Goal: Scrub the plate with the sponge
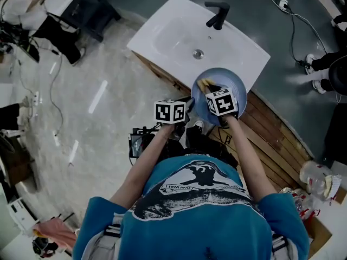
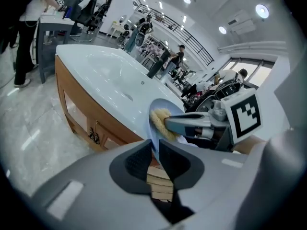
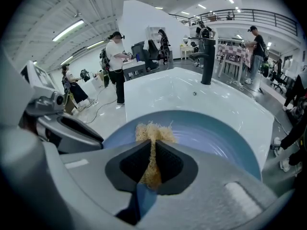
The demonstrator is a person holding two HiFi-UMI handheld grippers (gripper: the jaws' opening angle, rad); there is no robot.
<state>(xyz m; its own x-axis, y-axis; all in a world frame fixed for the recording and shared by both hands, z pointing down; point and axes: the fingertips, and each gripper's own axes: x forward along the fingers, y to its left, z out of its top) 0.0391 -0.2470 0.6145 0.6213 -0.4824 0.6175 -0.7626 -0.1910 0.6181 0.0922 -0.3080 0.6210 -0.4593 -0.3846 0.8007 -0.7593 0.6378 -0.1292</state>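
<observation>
Both busy: my left tongs [image 2: 154,150] pinch the blue plate [image 3: 216,133] by its rim, over the sink's [image 1: 173,31] near edge; my right tongs [image 3: 153,163] clamp the sponge [image 3: 153,131] against its face. Best to keep the rim grip firm and scrub in small circles.

I am holding both arms out ahead of me, my left forearm [image 1: 143,164] and right forearm [image 1: 246,156] bare and angling in toward each other, so the two grippers are sitting just beside one another. My left gripper [image 2: 154,155] is pinching the rim of the plate [image 2: 152,121], which is standing edge-on between its pads. My right gripper [image 3: 153,161] is reaching slightly farther forward and squeezing the sponge [image 3: 152,133] between nearly closed jaws. Its marker cube [image 1: 221,102] is tilting up toward my head, and its jaws are crossing in front of the left gripper's.
</observation>
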